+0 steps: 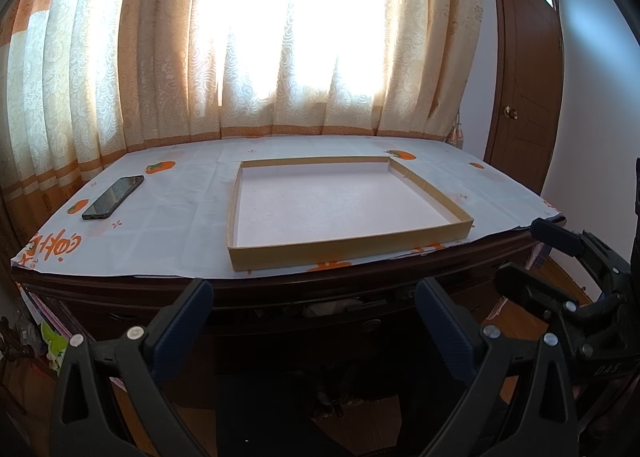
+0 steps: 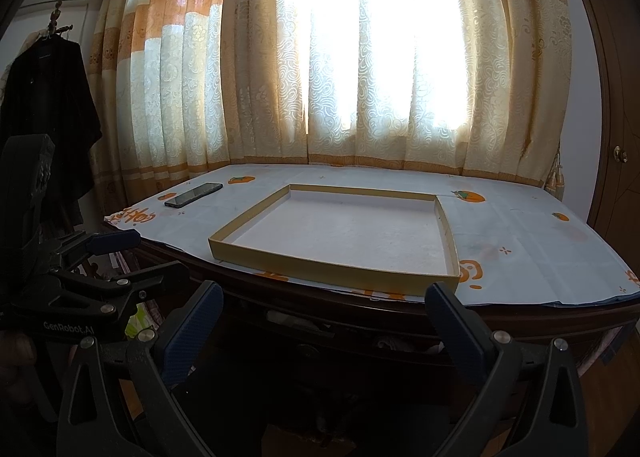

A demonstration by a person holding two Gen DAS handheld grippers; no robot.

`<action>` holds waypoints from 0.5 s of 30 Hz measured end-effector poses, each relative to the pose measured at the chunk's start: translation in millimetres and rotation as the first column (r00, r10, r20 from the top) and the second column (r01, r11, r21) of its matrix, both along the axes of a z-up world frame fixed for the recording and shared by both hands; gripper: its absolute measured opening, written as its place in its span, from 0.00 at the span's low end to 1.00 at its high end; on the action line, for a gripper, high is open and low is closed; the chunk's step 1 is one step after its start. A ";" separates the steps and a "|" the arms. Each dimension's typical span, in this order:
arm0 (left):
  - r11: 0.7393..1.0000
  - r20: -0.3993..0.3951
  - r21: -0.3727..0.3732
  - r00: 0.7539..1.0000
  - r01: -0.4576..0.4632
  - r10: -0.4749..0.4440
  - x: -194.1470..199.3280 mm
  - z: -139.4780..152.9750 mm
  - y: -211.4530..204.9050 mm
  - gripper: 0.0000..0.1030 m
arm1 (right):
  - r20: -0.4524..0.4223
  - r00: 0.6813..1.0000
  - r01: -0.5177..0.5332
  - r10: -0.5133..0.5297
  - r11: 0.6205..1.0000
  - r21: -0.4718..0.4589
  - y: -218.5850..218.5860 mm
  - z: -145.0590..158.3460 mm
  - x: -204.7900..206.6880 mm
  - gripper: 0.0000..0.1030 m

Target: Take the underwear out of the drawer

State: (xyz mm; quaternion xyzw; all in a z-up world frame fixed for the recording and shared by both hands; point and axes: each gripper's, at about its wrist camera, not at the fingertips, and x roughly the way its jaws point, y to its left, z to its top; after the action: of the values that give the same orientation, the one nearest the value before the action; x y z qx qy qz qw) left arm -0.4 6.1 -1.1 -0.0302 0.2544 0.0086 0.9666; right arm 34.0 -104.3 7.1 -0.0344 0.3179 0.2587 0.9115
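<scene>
In the left wrist view, the left gripper fills the bottom of the frame with its jaws spread wide and nothing between them, in front of the dark wooden drawer front, where a pale bit of cloth shows at a narrow gap. Above it, the worktop carries a shallow tan tray at centre and a black phone at left. The right gripper enters from the right edge, and patterned curtains hang behind.

A shallow tray sits at the middle of the table. The phone lies at nine o'clock from it, well apart. Curtains hang at twelve o'clock, behind the table.
</scene>
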 end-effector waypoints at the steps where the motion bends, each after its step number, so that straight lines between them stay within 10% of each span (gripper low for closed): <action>1: 1.000 0.000 -0.001 1.000 -0.001 0.001 -0.2 0.3 0.3 1.00 | 0.000 1.000 0.000 0.000 1.000 0.000 0.1 0.1 -0.3 0.99; 15: 1.000 -0.006 -0.008 1.000 -0.005 0.005 2.4 -1.5 4.4 1.00 | -0.007 1.000 0.007 -0.007 1.000 0.007 1.2 -1.6 4.7 0.99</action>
State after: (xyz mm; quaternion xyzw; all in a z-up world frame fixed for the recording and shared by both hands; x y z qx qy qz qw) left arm 1.9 10.6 -2.6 -0.0347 0.2570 0.0100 0.9657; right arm 38.7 -103.1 5.6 -0.0294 0.3202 0.2566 0.9115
